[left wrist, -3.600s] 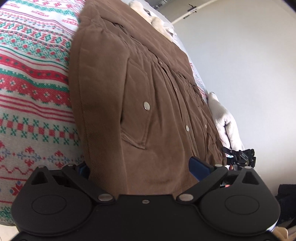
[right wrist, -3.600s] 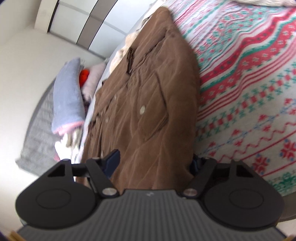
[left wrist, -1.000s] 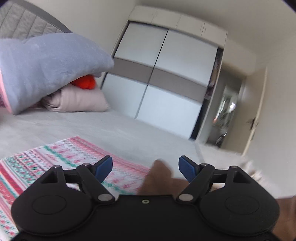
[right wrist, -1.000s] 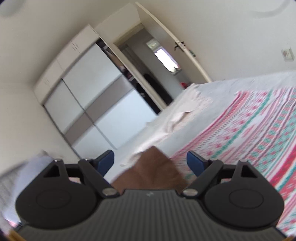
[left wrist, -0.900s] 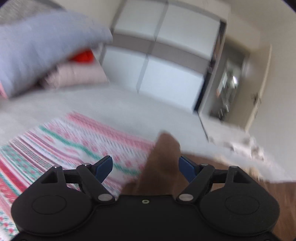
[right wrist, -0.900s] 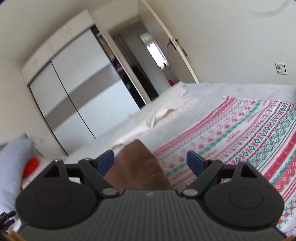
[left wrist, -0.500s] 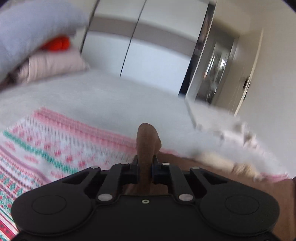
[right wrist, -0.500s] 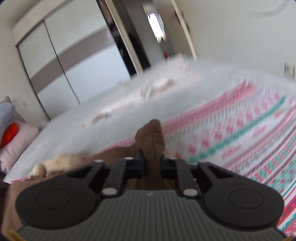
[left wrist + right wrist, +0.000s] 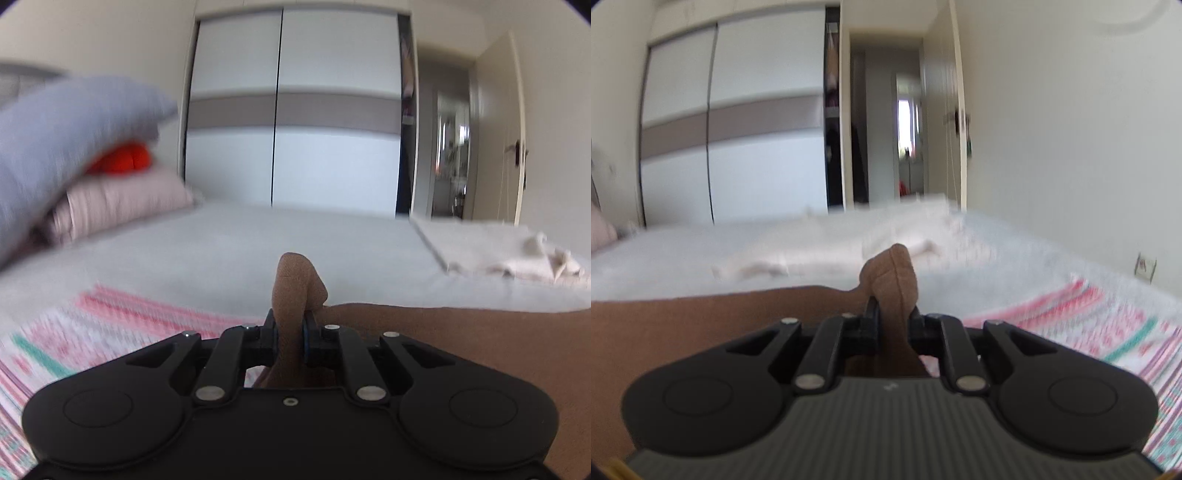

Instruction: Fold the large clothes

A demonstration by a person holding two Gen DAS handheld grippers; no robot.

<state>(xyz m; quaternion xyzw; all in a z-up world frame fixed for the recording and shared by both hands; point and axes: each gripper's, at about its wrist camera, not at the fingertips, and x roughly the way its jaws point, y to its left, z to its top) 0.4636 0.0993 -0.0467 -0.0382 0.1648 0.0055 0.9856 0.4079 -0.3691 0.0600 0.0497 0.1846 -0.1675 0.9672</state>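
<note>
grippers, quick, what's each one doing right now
Left tool: closed, pinching a bunch of the brown jacket.
Right tool: closed, pinching another bunch of the same jacket.

Open grey bedsheet [image 9: 236, 243] mid-frame ahead; stacked pillows [image 9: 110, 199] at left, crumpled cream cloth [image 9: 517, 254] at right.

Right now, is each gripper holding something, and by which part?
Yes. The left gripper and the right gripper each pinch a bunched edge of the brown jacket; which part of the jacket cannot be told.
</note>
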